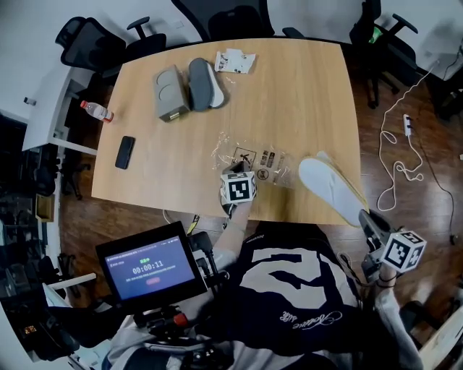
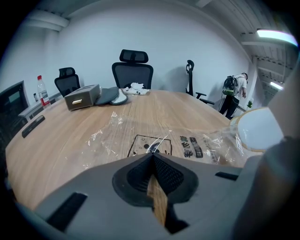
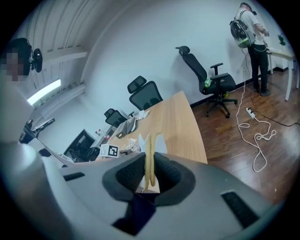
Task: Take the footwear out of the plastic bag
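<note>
A clear plastic bag (image 1: 255, 160) with black print lies flat on the wooden table (image 1: 289, 101) near its front edge. My left gripper (image 1: 233, 173) is shut, its tips pinching the bag's near edge (image 2: 154, 145), where a crease of film runs up to them. A pair of thin white slippers (image 1: 329, 184) hangs over the table's front right corner, just right of the bag and outside it. My right gripper (image 1: 367, 222) is shut on their heel end. The yellowish sole edges (image 3: 149, 154) stand between its pads. The slippers' white toe (image 2: 258, 129) shows at the right of the left gripper view.
At the back left stand a grey box (image 1: 171, 92) and a grey slipper pair (image 1: 205, 84), with a white packet (image 1: 235, 61) behind. A black phone (image 1: 125, 152) lies at the left edge. Office chairs (image 1: 235, 22) ring the table. A white cable (image 1: 401, 162) trails on the floor.
</note>
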`<control>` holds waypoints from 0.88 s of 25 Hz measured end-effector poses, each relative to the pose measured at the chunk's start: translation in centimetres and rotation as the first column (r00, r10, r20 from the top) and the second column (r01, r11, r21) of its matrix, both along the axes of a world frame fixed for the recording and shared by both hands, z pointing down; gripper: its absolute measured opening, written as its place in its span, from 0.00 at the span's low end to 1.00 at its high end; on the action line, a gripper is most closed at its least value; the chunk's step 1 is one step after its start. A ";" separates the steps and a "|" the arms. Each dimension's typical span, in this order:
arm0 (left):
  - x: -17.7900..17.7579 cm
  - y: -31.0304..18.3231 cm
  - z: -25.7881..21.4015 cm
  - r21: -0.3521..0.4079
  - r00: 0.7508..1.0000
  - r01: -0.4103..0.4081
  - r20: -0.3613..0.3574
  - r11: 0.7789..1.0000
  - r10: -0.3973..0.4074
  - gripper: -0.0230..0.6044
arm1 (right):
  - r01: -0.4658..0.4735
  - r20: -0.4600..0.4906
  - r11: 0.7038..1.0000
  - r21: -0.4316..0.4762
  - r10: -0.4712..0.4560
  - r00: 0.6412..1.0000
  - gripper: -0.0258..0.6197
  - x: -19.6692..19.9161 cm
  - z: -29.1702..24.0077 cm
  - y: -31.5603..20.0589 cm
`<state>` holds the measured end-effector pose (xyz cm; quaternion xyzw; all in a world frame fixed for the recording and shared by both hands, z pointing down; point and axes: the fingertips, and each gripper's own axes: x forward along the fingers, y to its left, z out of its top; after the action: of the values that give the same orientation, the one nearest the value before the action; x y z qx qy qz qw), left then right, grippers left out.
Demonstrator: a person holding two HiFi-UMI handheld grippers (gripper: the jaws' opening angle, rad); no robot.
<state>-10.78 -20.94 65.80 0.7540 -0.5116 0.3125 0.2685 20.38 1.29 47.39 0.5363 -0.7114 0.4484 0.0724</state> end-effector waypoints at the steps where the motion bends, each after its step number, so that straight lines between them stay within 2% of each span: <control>1: 0.0 0.0 0.0 0.004 1.000 0.001 0.003 1.000 -0.001 0.04 | -0.014 0.009 1.000 0.023 0.013 1.000 0.12 0.2 -0.9 0.0; 4: 0.0 0.0 0.1 0.003 1.000 0.005 0.004 1.000 -0.005 0.04 | -0.034 0.046 0.994 0.101 0.029 0.999 0.12 -0.1 -3.6 -0.8; 7: 0.0 0.0 0.1 0.003 1.000 0.005 0.003 1.000 -0.005 0.04 | -0.022 0.127 0.983 0.181 -0.001 0.992 0.12 -2.1 -5.8 -2.8; 10: 0.1 -0.1 0.0 0.008 1.000 -0.002 0.011 1.000 0.002 0.04 | 0.005 0.246 0.974 0.228 -0.062 0.967 0.12 -5.7 -6.1 -5.5; 12: 0.3 0.1 0.0 0.010 1.000 -0.015 0.015 1.000 0.015 0.04 | 0.025 0.327 0.974 0.225 -0.099 0.940 0.12 -8.5 -5.2 -7.3; 14: 0.2 0.2 -0.4 0.016 1.000 -0.009 -0.009 1.000 0.009 0.04 | 0.044 0.406 0.979 0.201 -0.124 0.906 0.12 -11.4 -3.6 -8.8; 15: 0.1 0.3 -0.8 0.022 0.999 0.010 -0.043 1.000 -0.009 0.04 | 0.054 0.433 0.981 0.185 -0.130 0.892 0.12 -12.5 -2.7 -9.5; 16: 0.0 0.3 -1.3 0.025 0.995 0.041 -0.093 0.999 -0.038 0.04 | 0.063 0.456 0.984 0.169 -0.135 0.880 0.12 -13.4 -1.6 -10.1; 18: -0.4 0.5 -2.0 0.012 0.972 0.115 -0.209 0.993 -0.110 0.04 | 0.074 0.496 0.989 0.126 -0.128 0.859 0.12 -14.5 0.6 -11.1; 20: -1.1 1.1 -2.5 -0.009 0.946 0.165 -0.281 0.986 -0.161 0.04 | 0.060 0.514 0.998 0.027 -0.065 0.855 0.12 -14.8 3.4 -11.1; 22: -2.0 1.9 -3.1 -0.003 0.941 0.169 -0.299 0.986 -0.162 0.04 | 0.024 0.478 0.994 -0.103 0.028 0.878 0.12 -14.2 6.4 -10.6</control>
<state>-12.79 -19.00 62.71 0.7498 -0.5304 0.1658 0.3591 6.20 -9.30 53.83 0.4049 -0.6820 0.6040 -0.0780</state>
